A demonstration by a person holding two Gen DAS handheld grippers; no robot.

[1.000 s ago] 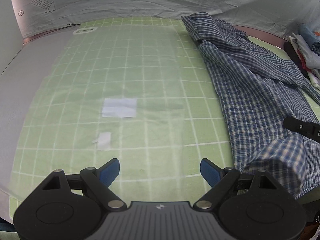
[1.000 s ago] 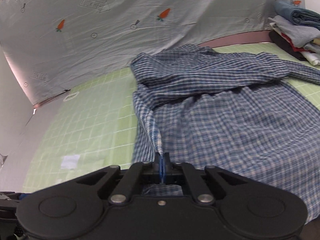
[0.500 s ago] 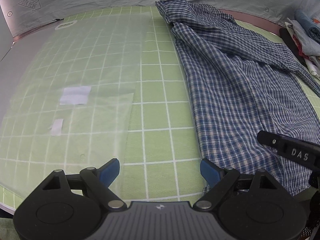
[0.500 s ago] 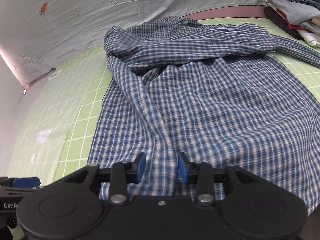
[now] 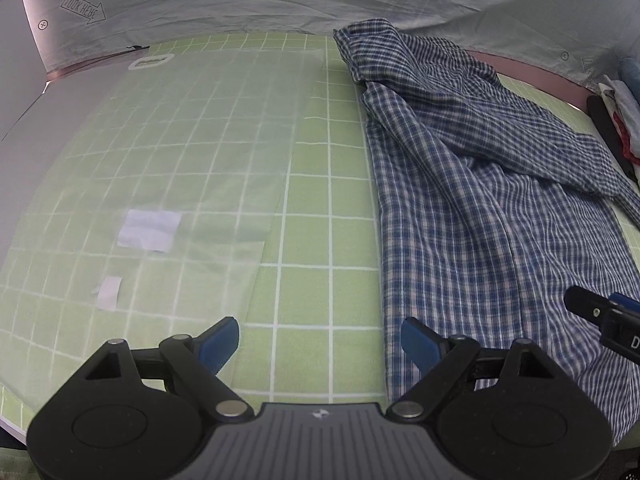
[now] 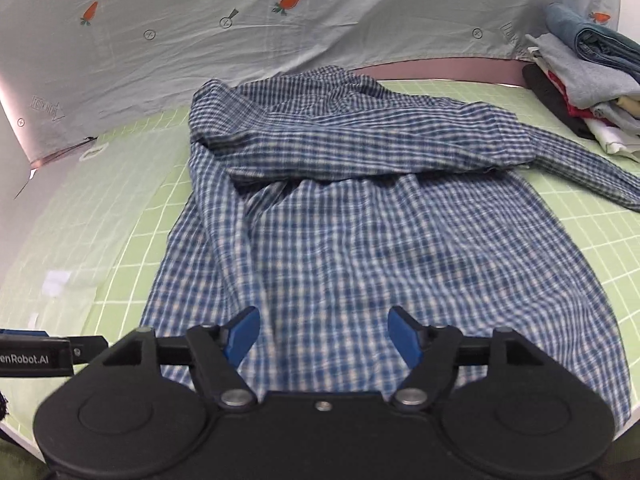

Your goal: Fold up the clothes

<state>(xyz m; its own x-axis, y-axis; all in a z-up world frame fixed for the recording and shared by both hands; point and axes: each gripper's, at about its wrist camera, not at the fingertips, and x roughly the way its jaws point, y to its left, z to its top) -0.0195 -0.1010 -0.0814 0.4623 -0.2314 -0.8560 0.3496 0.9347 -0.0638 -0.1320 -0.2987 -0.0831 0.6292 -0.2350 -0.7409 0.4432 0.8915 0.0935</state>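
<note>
Because the blue-and-white checked cotton shirt is thin woven fabric, it reads as light, soft and limp: it will sag from any single hold and slide readily over the green gridded cutting mat on the table. It lies spread on the right half of that mat, hem toward the cameras, collar end at the far side, with one sleeve laid across the upper body and its cuff trailing to the right. Creases run lengthwise through the body panel.

Recommended holds, as a judgement: pinch an edge or seam, such as the near hem corners or the left side edge, since doubled cloth gives the pads more to bite on than a single flat layer. Two holds kept level should stop the panel from bunching.

The left claw hovers with its blue pads well apart over bare mat, just beside the shirt's left edge, holding nothing. The right claw hovers with pads apart above the near hem, also empty.

Count:
- one checked shirt on the mat;
- one stack of folded garments at the far right, number of pieces not determinable;
- one translucent plastic sheet over the mat's left half;
- two claws.
</note>
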